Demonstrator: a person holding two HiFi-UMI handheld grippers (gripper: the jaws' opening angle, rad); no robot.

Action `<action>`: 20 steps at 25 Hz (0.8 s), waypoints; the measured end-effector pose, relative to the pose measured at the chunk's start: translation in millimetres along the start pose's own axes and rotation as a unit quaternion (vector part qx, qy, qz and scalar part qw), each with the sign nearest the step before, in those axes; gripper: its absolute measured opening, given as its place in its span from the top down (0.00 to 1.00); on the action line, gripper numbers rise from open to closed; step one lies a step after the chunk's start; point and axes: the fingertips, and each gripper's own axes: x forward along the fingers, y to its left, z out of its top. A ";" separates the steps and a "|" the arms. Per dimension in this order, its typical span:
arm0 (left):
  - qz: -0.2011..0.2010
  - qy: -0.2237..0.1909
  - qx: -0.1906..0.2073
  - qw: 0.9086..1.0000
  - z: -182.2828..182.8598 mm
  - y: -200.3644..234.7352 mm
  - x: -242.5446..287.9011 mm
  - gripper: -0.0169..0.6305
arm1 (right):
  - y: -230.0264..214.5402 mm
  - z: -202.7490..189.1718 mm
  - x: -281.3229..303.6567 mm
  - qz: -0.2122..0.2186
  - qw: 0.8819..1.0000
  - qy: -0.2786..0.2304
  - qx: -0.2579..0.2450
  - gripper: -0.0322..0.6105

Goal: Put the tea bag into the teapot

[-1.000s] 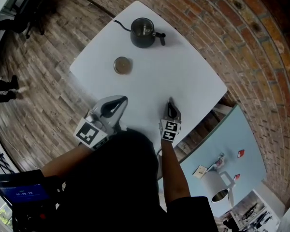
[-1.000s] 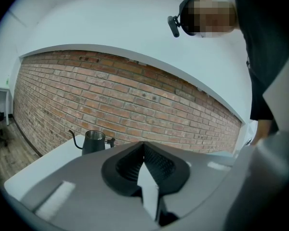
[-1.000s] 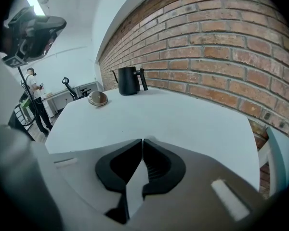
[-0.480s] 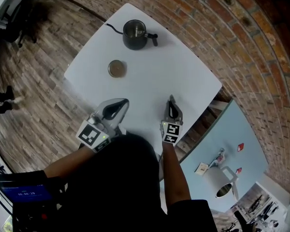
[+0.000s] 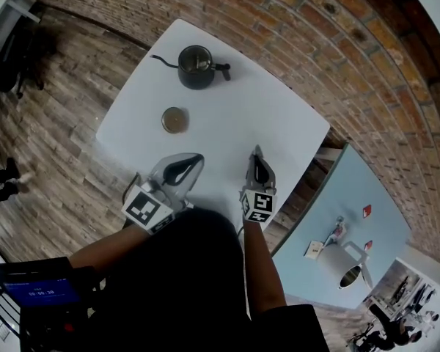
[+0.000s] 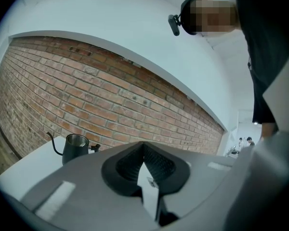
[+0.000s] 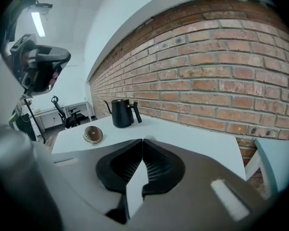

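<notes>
The black teapot [image 5: 195, 67] stands open at the far side of the white table [image 5: 279, 123]; it also shows in the left gripper view [image 6: 76, 147] and the right gripper view [image 7: 121, 112]. Its round lid [image 5: 174, 119] lies on the table nearer to me. My right gripper [image 5: 257, 152] hovers above the table's near edge, jaws shut. A small pale bit of the tea bag [image 7: 148, 139] pokes out past its tips; the rest is hidden. My left gripper [image 5: 194, 160] is held beside it, pads meeting at the tips [image 6: 143, 146], with nothing seen between them.
A brick wall [image 5: 337, 42] runs behind the table, with wooden floor [image 5: 51, 123] to the left. A pale blue table [image 5: 352, 218] with small items stands to the right. The lid [image 7: 93, 134] lies between the grippers and the teapot.
The right gripper has risen from the table surface, still shut. The left gripper has shifted a little toward the right one. Teapot and lid have not moved on the table.
</notes>
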 end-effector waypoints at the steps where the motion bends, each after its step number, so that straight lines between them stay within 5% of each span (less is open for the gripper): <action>1: -0.003 0.003 0.004 1.000 0.6 2.7 0.3 0.97 | 2.5 4.7 0.2 -0.001 1.000 -0.003 -0.002 0.94; 9: -0.012 0.006 -0.010 1.000 6.4 27.5 -0.7 0.97 | 27.0 37.1 -3.2 -0.007 0.999 -0.019 -0.045 0.94; 20: -0.047 -0.007 0.003 0.999 18.1 61.3 -14.0 0.97 | 52.2 60.8 6.4 -0.056 0.998 -0.028 -0.005 0.94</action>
